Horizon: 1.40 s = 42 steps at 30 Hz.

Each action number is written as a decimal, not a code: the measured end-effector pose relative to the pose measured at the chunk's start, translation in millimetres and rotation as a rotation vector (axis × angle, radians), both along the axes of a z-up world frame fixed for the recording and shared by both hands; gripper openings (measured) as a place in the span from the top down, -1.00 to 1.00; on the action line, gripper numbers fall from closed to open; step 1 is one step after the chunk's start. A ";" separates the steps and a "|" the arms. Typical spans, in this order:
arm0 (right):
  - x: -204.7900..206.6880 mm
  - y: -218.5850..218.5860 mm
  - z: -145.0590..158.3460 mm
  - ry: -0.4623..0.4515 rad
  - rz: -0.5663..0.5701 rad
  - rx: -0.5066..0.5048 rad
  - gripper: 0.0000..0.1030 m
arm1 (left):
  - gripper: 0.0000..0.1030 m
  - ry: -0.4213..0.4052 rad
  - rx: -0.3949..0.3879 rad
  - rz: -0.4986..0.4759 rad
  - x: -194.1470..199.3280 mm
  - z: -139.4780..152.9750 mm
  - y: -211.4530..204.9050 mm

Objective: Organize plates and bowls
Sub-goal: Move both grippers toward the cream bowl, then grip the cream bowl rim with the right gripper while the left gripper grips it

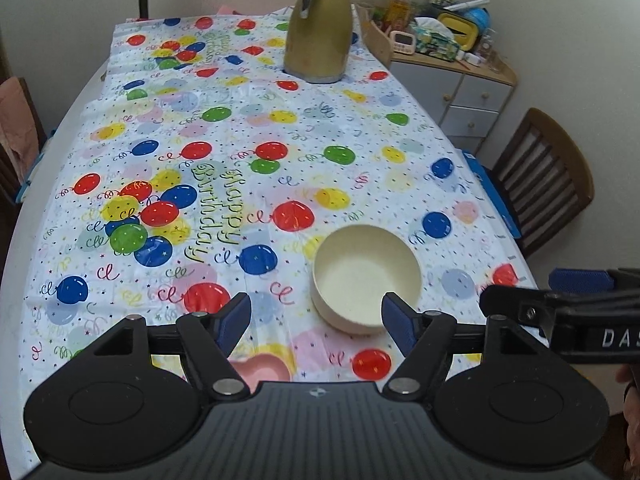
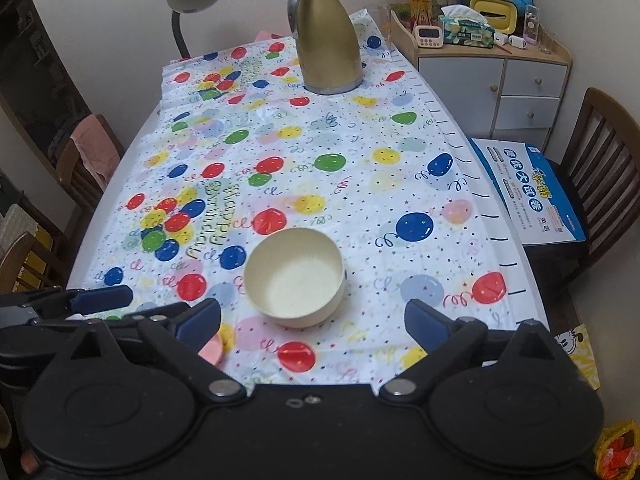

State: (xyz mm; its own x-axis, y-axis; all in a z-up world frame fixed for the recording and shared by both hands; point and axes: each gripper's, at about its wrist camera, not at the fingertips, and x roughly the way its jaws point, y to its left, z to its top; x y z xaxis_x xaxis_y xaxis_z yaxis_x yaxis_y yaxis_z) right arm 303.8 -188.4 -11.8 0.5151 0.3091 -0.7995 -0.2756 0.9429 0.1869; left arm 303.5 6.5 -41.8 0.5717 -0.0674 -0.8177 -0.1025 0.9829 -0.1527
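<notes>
A cream bowl (image 1: 366,276) sits upright on the table (image 1: 280,128), just ahead of the left claw (image 1: 316,312) and right claw (image 2: 312,316). Both claws gape wide, holding nothing. A pink dish (image 1: 262,368) peeks beneath the left claw; a gold jug (image 1: 320,28) stands far off.

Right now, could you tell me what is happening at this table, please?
A person is tidying dishes with a handheld gripper in each hand. Both the left gripper and the right gripper are open and hold nothing. A cream bowl sits upright and empty on the balloon-print tablecloth, just ahead of both grippers and untouched. A pink dish lies at the near edge, mostly hidden beneath the left gripper. A gold thermos jug stands at the far end.
</notes>
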 end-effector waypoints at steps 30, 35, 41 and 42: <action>103.6 16.3 -101.0 0.188 0.036 -0.013 0.11 | -0.05 0.153 -0.009 0.073 90.9 -90.5 -2.1; 106.4 19.0 -101.3 0.191 0.039 -0.014 0.32 | 0.28 0.157 -0.031 0.059 92.4 -90.0 -4.2; 109.0 21.2 -98.6 0.198 0.050 -0.034 0.65 | 0.61 0.178 -0.021 0.039 93.3 -91.4 -11.4; 108.8 21.8 -99.5 0.201 0.052 -0.042 0.68 | 0.64 0.183 -0.019 0.039 93.0 -92.2 -11.9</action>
State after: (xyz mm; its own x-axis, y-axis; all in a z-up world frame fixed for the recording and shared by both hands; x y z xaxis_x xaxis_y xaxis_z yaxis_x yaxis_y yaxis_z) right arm 412.5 -166.6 -111.3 0.3279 0.2953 -0.8974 -0.2853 0.9365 0.2039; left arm 396.4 -5.4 -134.0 0.4159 -0.0643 -0.9071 -0.1682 0.9749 -0.1462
